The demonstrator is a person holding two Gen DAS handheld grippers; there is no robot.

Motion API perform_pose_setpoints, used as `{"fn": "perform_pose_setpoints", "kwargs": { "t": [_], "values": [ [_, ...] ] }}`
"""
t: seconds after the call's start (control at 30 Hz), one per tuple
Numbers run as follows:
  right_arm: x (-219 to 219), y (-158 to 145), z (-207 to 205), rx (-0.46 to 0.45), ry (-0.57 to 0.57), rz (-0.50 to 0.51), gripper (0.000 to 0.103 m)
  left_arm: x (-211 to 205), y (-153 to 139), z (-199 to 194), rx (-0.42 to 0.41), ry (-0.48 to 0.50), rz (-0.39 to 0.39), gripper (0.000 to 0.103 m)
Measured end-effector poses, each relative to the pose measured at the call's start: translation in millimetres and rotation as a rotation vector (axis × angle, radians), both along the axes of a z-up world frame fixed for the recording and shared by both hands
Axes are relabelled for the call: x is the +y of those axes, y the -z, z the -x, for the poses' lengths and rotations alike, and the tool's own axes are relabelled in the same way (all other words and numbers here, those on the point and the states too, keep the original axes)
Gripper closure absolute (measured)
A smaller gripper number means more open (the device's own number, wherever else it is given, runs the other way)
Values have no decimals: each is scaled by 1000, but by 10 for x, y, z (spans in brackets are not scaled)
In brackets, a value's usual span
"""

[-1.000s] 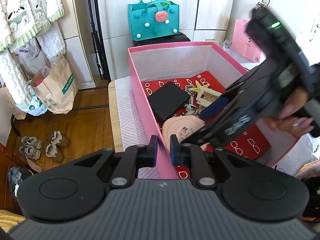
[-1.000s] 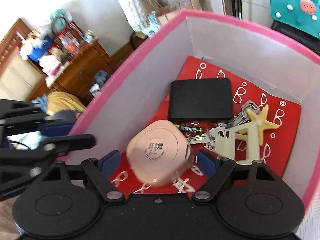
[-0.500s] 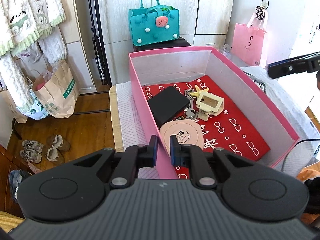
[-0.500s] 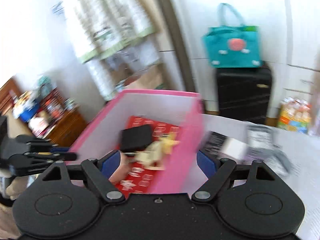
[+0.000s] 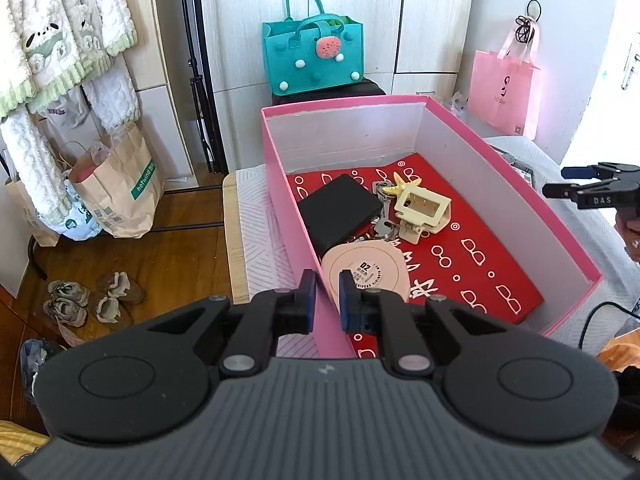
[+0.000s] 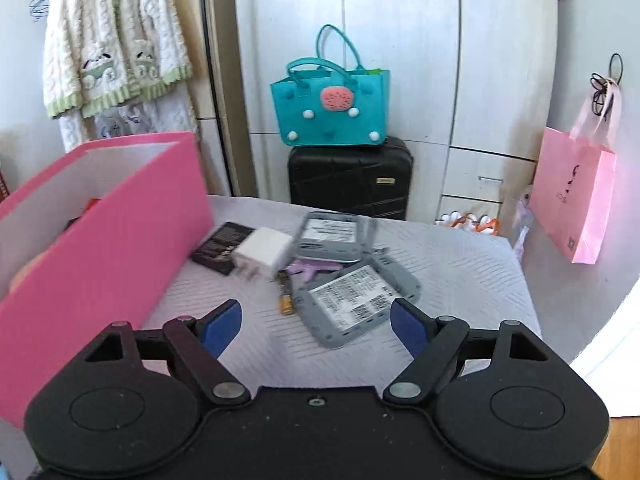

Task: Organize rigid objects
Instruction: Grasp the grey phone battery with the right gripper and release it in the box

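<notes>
While the left tool (image 5: pixel 326 296) is clamping the pink box (image 5: pixel 294 216) wall, the open, empty right tool (image 6: pixel 316 322) is facing the nearest grey case (image 6: pixel 356 300); straddle its narrow sides.

Box (image 5: pixel 472 152): pink outside, white inside
Box lining (image 5: pixel 460 264): red, white eyeglass pattern
Handbag (image 6: pixel 332 116): teal, white dots
Suitcase (image 6: pixel 350 178): black

One pink box (image 5: pixel 554 216), two grey cases (image 6: pixel 356 300), one white charger (image 6: pixel 264 250), one black wallet (image 5: pixel 340 210)

Matt pink cardboard box (image 5: pixel 560 216), ribbed white cloth (image 6: pixel 460 264), glossy wooden floor (image 5: pixel 180 256)
</notes>
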State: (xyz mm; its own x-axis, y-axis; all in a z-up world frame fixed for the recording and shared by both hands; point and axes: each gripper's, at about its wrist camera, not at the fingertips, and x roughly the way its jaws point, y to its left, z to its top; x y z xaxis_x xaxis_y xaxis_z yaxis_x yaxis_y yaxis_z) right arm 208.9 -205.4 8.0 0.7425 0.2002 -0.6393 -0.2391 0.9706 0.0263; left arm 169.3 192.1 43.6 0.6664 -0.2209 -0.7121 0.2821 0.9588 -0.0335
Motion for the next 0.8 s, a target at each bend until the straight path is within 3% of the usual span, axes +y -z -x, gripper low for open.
{"fn": "perform_pose_setpoints", "kwargs": {
  "t": [0.07, 0.27, 0.37, 0.43, 0.6, 0.8],
  "values": [
    [-3, -3, -85, -4, -19, 0, 18, -3, -2, -3, 0, 0, -1, 92],
    [34, -34, -484, 26, -86, -123, 20, 10, -11, -5, 1, -7, 4, 92],
    [106, -35, -818, 64, -91, -104, 28, 4, -17, -7, 2, -5, -6, 92],
    [130, 9, -1076, 113, -61, -88, 42, -4, -19, -11, 4, -4, -9, 92],
    [192, 177, -1492, 234, -19, -49, 40, -7, -22, -12, 4, -3, -9, 92],
    [336, 257, -1543, 271, -20, 13, 36, -18, -7, -6, -1, -4, -9, 92]
  ]
}}
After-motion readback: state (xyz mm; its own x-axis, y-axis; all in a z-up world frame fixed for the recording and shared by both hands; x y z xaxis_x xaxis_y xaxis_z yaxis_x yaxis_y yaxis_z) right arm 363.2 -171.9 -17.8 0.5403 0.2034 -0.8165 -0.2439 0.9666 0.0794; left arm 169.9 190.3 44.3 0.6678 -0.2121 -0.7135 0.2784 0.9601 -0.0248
